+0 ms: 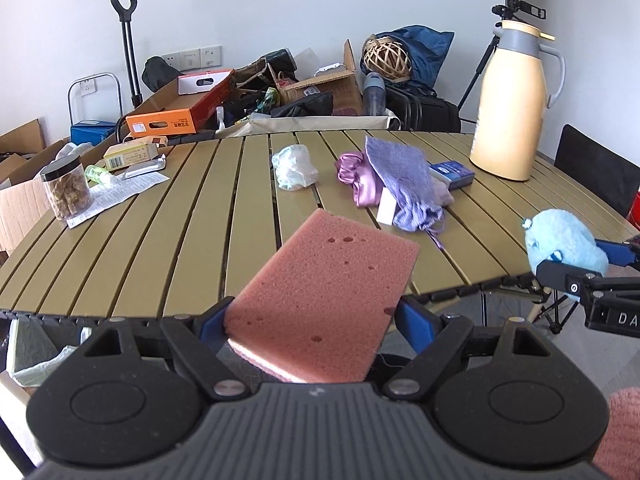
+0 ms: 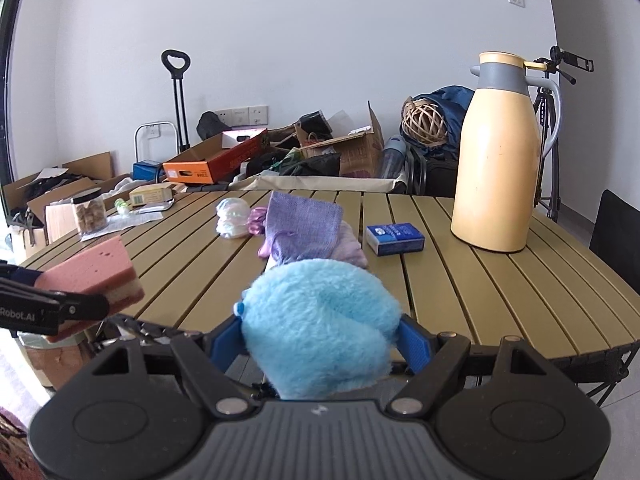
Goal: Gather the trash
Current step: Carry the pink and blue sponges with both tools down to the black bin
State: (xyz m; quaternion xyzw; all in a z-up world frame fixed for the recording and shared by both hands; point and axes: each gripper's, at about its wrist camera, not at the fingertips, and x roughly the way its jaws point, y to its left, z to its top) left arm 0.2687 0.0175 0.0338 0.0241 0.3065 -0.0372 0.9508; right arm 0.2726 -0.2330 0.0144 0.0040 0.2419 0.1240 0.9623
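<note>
The left gripper (image 1: 312,320) is clamped across a pink sponge (image 1: 332,292), the right gripper (image 2: 320,340) around a fluffy blue toy (image 2: 320,320), both at the table's (image 1: 160,240) near edge. Both look light and squashy, probably best pinched mid-body.

The pink sponge (image 1: 324,304) hides the left tongs' (image 1: 316,320) blue pad faces.

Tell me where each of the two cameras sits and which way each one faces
Left wrist: on the left gripper, facing across the slatted table; its jaws hold a pink sponge.
Right wrist: on the right gripper, facing the same table; its jaws hold a blue plush toy.
Shared: the yellow jug, the purple pouch, and each other's gripper at the frame edge.
</note>
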